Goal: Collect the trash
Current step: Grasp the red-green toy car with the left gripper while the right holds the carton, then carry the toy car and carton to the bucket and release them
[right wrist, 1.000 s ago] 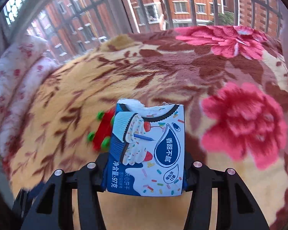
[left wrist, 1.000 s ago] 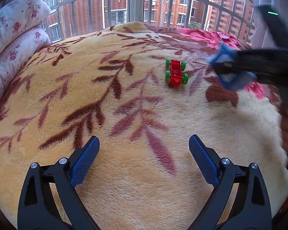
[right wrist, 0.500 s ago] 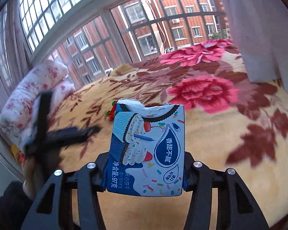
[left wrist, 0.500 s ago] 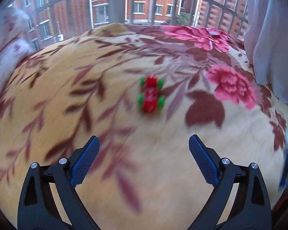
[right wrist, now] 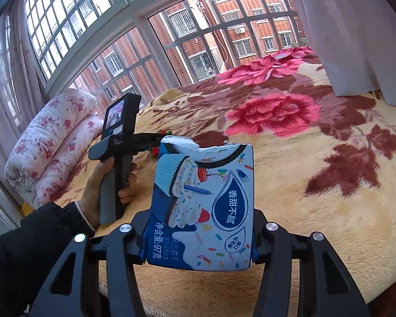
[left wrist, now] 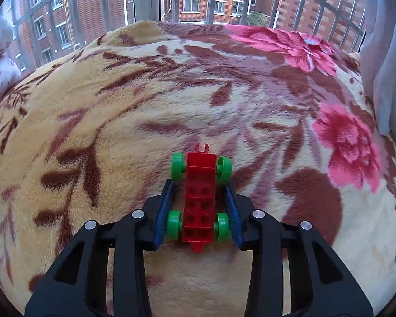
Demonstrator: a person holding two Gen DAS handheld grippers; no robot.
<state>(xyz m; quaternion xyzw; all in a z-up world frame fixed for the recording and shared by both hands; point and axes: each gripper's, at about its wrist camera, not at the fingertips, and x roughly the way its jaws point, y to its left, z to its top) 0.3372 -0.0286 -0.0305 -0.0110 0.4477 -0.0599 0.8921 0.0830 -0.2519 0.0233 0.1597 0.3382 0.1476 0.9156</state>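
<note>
Closing left jaws pinch the toy car (left wrist: 199,200) on the blanket (left wrist: 92,137); right jaws pinch the snack box (right wrist: 202,206).

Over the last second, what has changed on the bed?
The left gripper has moved up to the toy car, which sat well ahead of it a second ago, and its jaws, then wide open, are closing with the car between them. The right gripper has swung back from the car, toward the window. Unchanged: it still grips the torn snack packet, and the car still rests on the blanket.
</note>
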